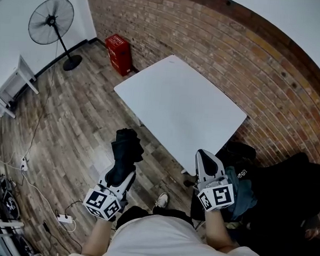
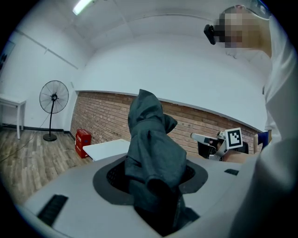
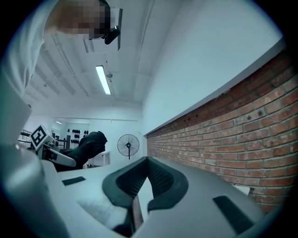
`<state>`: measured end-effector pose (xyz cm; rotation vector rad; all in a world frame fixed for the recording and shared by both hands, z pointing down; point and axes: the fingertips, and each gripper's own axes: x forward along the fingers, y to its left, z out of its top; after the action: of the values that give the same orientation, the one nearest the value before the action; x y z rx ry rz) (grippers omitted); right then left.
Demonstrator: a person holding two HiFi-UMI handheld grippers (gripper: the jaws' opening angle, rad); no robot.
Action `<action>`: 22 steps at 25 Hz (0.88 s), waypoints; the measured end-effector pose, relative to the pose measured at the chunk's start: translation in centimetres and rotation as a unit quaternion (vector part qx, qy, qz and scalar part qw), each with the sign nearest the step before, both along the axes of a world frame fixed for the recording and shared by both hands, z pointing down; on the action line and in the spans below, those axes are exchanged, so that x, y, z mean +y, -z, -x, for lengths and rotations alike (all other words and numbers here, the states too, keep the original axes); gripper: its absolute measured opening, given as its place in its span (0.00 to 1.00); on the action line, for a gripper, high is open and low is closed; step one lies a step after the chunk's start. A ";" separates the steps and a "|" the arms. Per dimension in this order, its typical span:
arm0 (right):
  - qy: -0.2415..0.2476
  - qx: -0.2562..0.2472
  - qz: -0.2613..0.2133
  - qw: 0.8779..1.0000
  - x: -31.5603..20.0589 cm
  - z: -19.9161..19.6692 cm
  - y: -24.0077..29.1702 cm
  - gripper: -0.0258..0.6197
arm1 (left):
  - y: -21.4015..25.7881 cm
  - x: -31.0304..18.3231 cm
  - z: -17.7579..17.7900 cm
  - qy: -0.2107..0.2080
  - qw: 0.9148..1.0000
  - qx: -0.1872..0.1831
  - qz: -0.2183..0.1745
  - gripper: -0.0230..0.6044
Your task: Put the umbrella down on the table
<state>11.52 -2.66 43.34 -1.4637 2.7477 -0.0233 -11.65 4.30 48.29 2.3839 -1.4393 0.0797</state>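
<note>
A black folded umbrella (image 1: 126, 150) sticks out of my left gripper (image 1: 123, 172), which is shut on it. It hangs over the wooden floor, short of the white table (image 1: 183, 107). In the left gripper view the umbrella (image 2: 151, 139) rises as a dark crumpled bundle from between the jaws of the left gripper (image 2: 153, 174), with the table (image 2: 104, 148) behind it. My right gripper (image 1: 206, 156) is by the table's near corner, shut and empty; its own view shows the right gripper (image 3: 148, 161) with its tips together. The umbrella (image 3: 88, 143) appears there at the left.
A standing fan (image 1: 52, 23) and a red box (image 1: 119, 53) stand on the floor beyond the table, by the brick wall (image 1: 250, 65). Dark bags and clothes (image 1: 286, 186) lie to the right. Cables and a power strip (image 1: 63, 218) are on the floor at the left.
</note>
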 end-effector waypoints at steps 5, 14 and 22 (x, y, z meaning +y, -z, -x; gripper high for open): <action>0.005 -0.011 0.021 1.000 -2.7 -0.4 -1.3 0.07 | 0.2 -3.7 -1.1 -0.003 1.000 -0.004 0.007 0.40; -0.017 0.007 0.038 0.999 -6.5 -1.4 -2.3 0.07 | -1.5 -8.8 -2.2 -0.031 0.999 0.010 0.021 0.40; -0.028 0.018 0.034 0.999 -10.4 0.4 -1.1 0.07 | -1.7 -13.4 -1.6 -0.061 0.998 0.009 0.024 0.40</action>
<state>11.09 -13.11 44.39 -1.5726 2.7586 -0.0904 -10.01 -9.13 50.04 2.4248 -1.2684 0.1206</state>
